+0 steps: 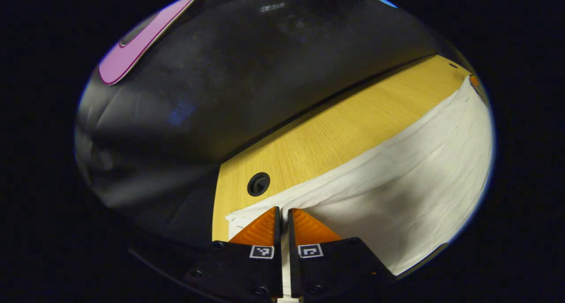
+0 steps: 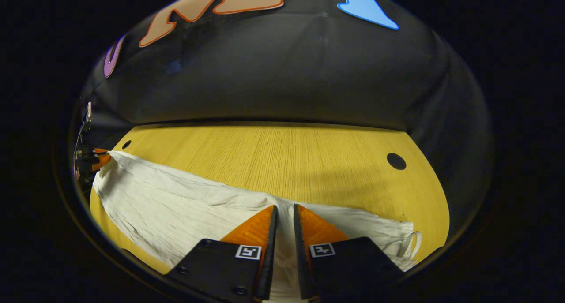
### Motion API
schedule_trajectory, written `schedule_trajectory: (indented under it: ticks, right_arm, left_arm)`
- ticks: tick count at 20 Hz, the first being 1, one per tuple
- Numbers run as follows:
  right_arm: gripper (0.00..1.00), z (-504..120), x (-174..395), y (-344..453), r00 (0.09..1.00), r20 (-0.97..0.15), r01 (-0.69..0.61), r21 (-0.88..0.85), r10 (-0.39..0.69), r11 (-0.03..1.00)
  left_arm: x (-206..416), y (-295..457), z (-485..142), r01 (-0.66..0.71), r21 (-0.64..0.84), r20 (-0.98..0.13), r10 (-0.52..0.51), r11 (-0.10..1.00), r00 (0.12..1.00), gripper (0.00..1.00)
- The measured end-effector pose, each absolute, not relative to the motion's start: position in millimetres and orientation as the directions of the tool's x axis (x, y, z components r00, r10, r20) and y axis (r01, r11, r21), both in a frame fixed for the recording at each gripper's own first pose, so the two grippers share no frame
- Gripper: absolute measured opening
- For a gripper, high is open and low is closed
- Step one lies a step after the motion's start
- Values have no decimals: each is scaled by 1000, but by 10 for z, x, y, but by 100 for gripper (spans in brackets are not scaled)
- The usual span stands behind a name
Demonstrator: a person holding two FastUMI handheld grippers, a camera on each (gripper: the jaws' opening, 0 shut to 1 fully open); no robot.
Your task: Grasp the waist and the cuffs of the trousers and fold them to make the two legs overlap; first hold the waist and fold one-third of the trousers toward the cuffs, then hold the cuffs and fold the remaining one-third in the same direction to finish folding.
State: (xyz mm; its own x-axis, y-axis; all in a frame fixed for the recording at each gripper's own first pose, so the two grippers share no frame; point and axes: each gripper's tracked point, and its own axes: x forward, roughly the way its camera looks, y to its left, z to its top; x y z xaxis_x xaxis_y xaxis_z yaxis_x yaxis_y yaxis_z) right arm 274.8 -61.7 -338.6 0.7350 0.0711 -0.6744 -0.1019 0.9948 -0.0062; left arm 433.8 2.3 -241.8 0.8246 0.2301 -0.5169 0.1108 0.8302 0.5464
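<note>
I can read no words, brands or numbers here. The only signs are small square black-and-white coded markers: two on my left hand-held gripper (image 1: 284, 215), one on each finger mount, and likewise two on my right hand-held gripper (image 2: 284, 212). Their patterns spell nothing legible to me.

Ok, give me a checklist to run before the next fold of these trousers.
1. Left gripper pinching the trousers edge: ok, fingers closed on cloth.
2. Right gripper clamped near the waist drawstring: ok.
3. Cloth stretched between both grippers without bunching: ok, only light wrinkles.
4. Legs fully overlapped: cannot tell.
5. Bare table ahead for the fold: ok.
</note>
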Motion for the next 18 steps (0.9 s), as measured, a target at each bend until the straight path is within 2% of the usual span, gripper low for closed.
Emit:
schedule_trajectory:
  ticks: [1,4,5,7,13,16,17,18]
  right_arm:
    - [34,-3373,2752,-600,739,-669,-109,-3,79,994]
    - [99,-3230,2769,-612,768,-633,-120,-2,91,993]
    - [98,-3119,2764,-614,783,-614,-119,11,101,993]
    - [99,-2836,2739,-708,813,-573,-103,32,103,994]
    - [98,-2050,2302,-1559,874,-485,37,80,6,996]
    - [98,-2068,1869,-2118,855,-514,130,90,-66,987]
    - [94,-2131,1747,-2278,846,-526,164,99,-88,982]
    - [96,-2202,1624,-2401,837,-537,197,117,-105,973]
  left_arm:
    - [4342,-46,-2419,104,514,-516,210,851,831,18]
    - [4337,-275,-2310,39,421,-468,181,906,865,76]
    - [4354,-300,-2292,25,378,-446,158,925,881,95]
    - [4322,-411,-2126,13,303,-410,118,953,904,95]
    - [4143,-401,-1766,-62,200,-291,120,978,949,95]
    - [4161,-340,-1780,-99,130,-249,129,987,960,95]
    - [4154,-291,-1810,-107,113,-242,132,988,961,94]
    - [4165,-267,-1835,-110,109,-241,133,988,961,95]
